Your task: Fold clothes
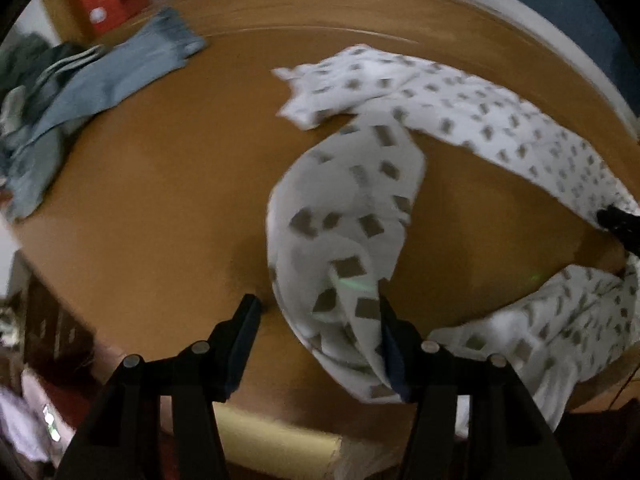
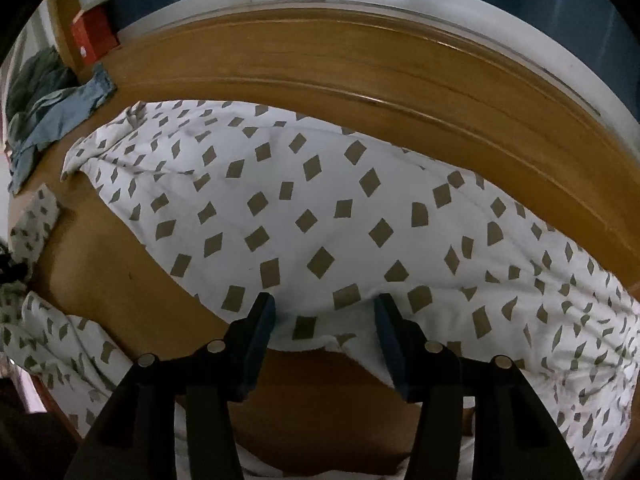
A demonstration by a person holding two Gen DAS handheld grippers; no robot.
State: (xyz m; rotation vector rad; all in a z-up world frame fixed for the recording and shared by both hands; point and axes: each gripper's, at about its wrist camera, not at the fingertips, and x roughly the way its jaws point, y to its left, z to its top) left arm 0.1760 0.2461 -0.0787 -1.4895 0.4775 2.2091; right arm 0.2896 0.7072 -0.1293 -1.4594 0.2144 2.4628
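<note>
Your garment point(image 2: 320, 216), white with small brown squares, lies spread across the wooden table point(image 2: 360, 92), one part trailing off the near edge. No brand, label or writing can be read on it or anywhere else; the red box point(image 1: 100, 0) at the far left corner carries a pale mark too blurred to make out.

Your right gripper point(image 2: 325, 312) stands wide, its jaws straddling the near hem of the cloth; the hem sits between them, and neither pad clearly presses it. Your left gripper point(image 1: 318, 312) is also wide: a twisted length of the same cloth rises past its right-hand finger and seems to touch it, while the other finger stands clear over bare wood. Whether that cloth is pinched, you cannot tell from here.

Only the left view shows the lifted, twisted section and a dark gripper tip point(image 1: 618, 222) at the cloth's right edge. Both show the blue clothes point(image 1: 80, 92) heaped at the left; the right view shows the pattern sharply.
</note>
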